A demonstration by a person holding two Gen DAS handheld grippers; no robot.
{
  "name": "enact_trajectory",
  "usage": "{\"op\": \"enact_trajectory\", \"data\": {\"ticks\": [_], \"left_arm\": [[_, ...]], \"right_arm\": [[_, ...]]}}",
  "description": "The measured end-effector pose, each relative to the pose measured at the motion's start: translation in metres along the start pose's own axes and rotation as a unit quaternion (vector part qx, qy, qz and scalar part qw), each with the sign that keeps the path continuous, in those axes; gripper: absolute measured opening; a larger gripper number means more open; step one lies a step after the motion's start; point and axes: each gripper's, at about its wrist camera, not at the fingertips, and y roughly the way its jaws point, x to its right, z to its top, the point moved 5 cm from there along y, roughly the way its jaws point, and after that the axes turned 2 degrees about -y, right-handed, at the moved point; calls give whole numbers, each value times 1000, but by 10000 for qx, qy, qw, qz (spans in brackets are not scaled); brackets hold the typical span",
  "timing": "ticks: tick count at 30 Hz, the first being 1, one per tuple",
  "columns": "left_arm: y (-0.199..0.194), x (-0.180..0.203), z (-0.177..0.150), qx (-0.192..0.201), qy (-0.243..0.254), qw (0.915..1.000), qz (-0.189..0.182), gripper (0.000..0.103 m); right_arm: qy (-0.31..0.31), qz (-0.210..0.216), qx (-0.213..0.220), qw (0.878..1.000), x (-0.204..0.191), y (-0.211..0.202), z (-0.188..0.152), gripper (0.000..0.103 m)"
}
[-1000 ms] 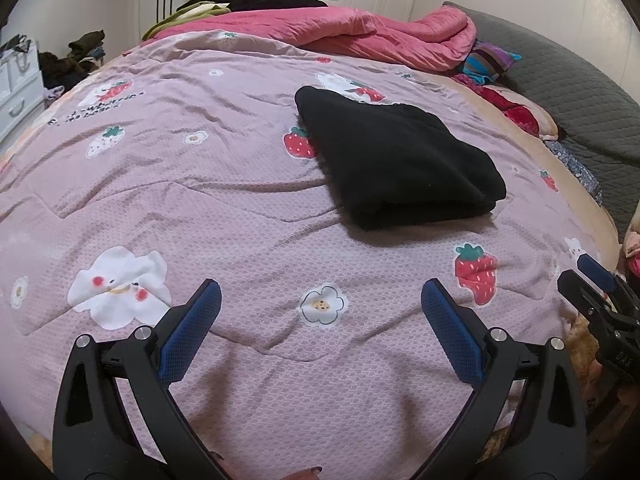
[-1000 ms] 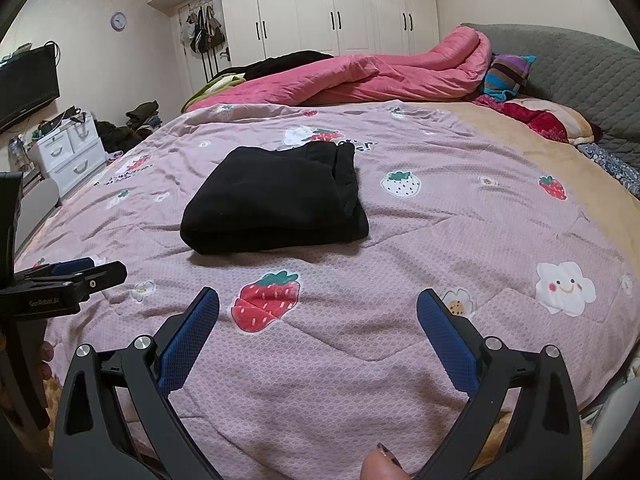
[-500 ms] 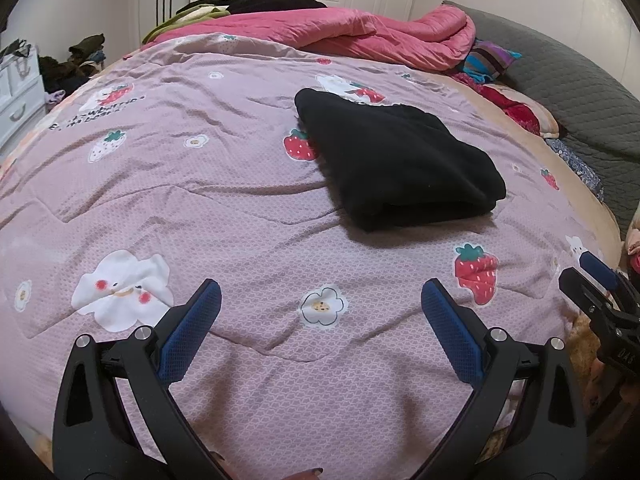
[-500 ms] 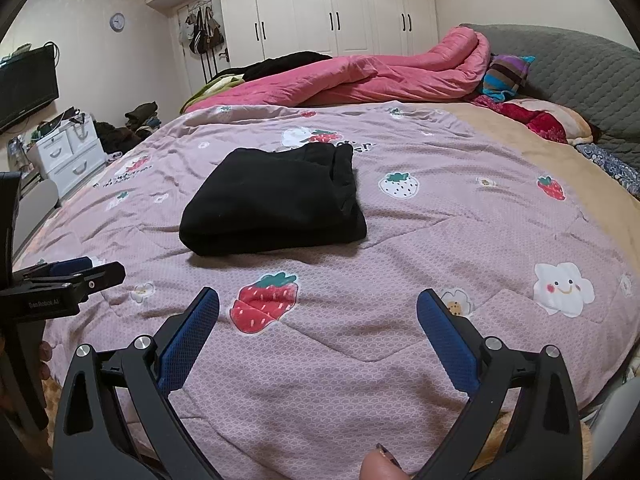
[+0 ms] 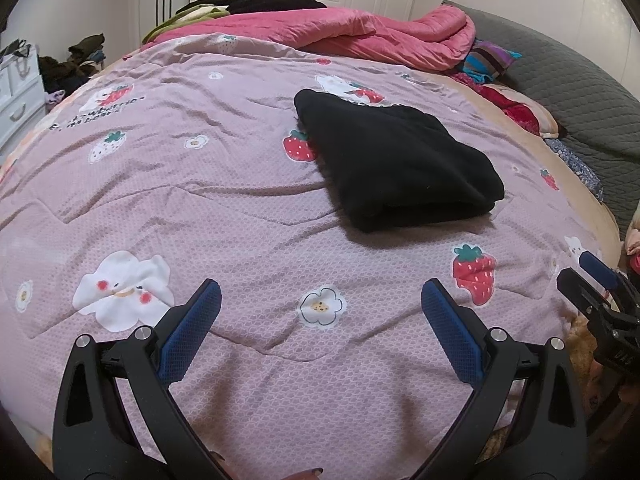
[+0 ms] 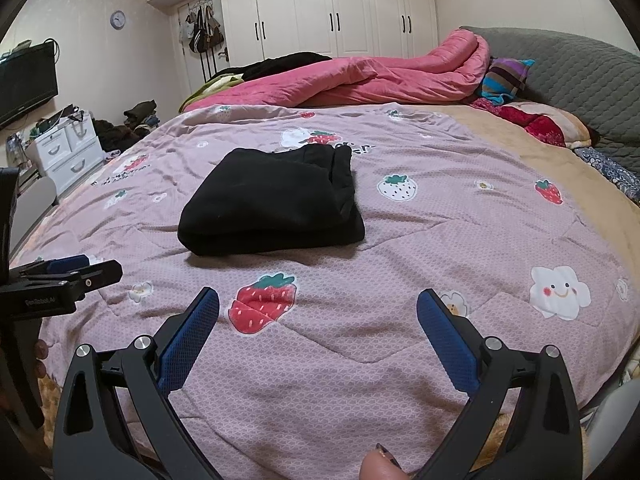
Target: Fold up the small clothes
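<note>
Our left gripper (image 5: 320, 304) and right gripper (image 6: 318, 308) gape wide, empty; the folded black garment (image 6: 272, 204) lies well ahead. We'd leave it undisturbed, judging it finished.

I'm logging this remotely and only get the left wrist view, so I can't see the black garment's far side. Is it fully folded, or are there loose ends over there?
Observer: On the right wrist view the black garment shows stacked layer edges along its right side, none trailing onto the quilt.
Operator: Is the right gripper holding anything? I only catch its tip.
Observer: No. The right gripper is wide open over the quilt, nothing between its fingers.
Operator: Anything on the wall left of the wardrobe?
Observer: A television is mounted there, with a round clock higher up.
</note>
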Motion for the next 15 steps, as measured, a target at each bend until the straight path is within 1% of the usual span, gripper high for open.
{"op": "enact_trajectory", "data": {"ticks": [6, 15], "left_arm": [[-1, 0, 0, -12, -26, 10000, 4, 94], [-2, 0, -1, 6, 29, 9999, 128, 94]], "right_arm": [[-8, -10, 7, 10000, 0, -1, 0, 99], [2, -27, -5, 10000, 0, 0, 0, 99]]}}
